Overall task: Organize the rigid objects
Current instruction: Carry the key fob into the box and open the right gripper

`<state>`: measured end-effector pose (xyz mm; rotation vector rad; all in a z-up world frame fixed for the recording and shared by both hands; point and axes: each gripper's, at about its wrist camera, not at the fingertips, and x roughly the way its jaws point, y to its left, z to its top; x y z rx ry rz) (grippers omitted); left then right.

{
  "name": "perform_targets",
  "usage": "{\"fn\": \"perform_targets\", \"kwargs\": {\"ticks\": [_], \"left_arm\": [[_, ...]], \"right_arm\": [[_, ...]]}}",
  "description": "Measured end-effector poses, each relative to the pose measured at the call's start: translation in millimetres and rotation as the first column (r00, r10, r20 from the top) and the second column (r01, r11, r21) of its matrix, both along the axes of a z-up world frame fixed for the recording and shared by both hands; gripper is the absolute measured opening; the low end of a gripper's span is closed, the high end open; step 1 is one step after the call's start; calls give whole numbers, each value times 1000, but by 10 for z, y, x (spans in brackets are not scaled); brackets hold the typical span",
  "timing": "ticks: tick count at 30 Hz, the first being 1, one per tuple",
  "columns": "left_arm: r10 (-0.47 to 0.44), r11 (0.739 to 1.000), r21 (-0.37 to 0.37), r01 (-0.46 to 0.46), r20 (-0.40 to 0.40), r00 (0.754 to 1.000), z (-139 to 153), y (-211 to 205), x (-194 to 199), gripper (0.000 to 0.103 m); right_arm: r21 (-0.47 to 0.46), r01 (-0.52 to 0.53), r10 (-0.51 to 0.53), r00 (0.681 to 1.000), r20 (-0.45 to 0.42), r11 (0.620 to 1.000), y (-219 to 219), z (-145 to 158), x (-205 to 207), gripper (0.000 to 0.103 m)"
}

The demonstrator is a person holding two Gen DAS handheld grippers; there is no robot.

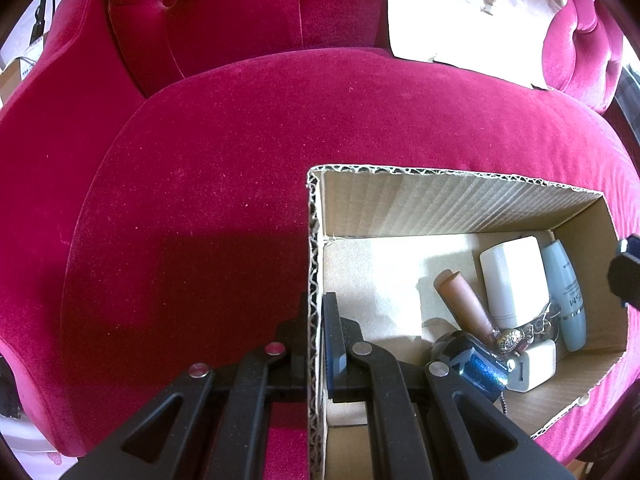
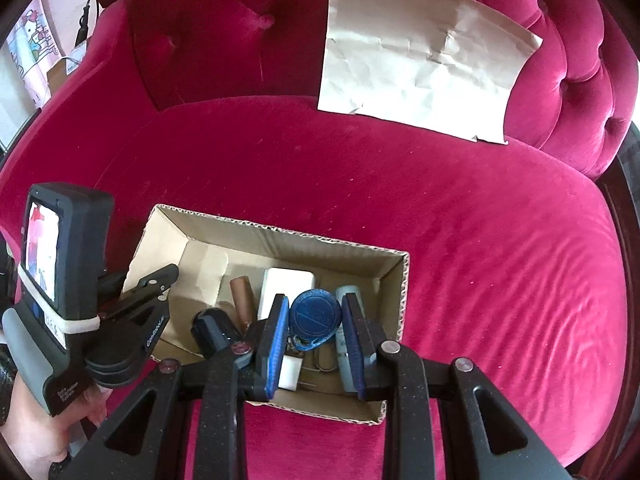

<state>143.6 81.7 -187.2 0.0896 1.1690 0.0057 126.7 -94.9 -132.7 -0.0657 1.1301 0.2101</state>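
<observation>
An open cardboard box (image 1: 440, 204) (image 2: 280, 236) sits on the pink velvet sofa seat. It holds a white case (image 1: 514, 276) (image 2: 286, 286), a brown tube (image 1: 466, 304) (image 2: 242, 296), a pale blue tube (image 1: 566, 292) (image 2: 348, 292), a white charger (image 1: 532, 366), a dark glittery bottle (image 1: 476, 366) (image 2: 216, 334) and keys. My left gripper (image 1: 316, 340) (image 2: 154, 286) is shut on the box's left wall. My right gripper (image 2: 316, 340) hangs over the box with a blue key fob (image 2: 316, 316) between its pads; its edge shows in the left wrist view (image 1: 626, 276).
A crumpled beige paper envelope (image 1: 472, 20) (image 2: 424, 68) leans on the sofa back at the right. The tufted backrest (image 2: 200, 32) and arms curve around the seat (image 1: 240, 152). Boxes and a cable (image 2: 86, 20) stand beyond the left arm.
</observation>
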Motion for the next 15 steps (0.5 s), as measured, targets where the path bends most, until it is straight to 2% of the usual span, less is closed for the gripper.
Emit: {"fn": "perform_targets", "kwargs": {"ticks": [15], "left_arm": [[-2,1000,2,2,1,1000,3,6,-5,4]], "right_arm": [[20,33,-32,999,-16,999,84,-185,18,28]]}}
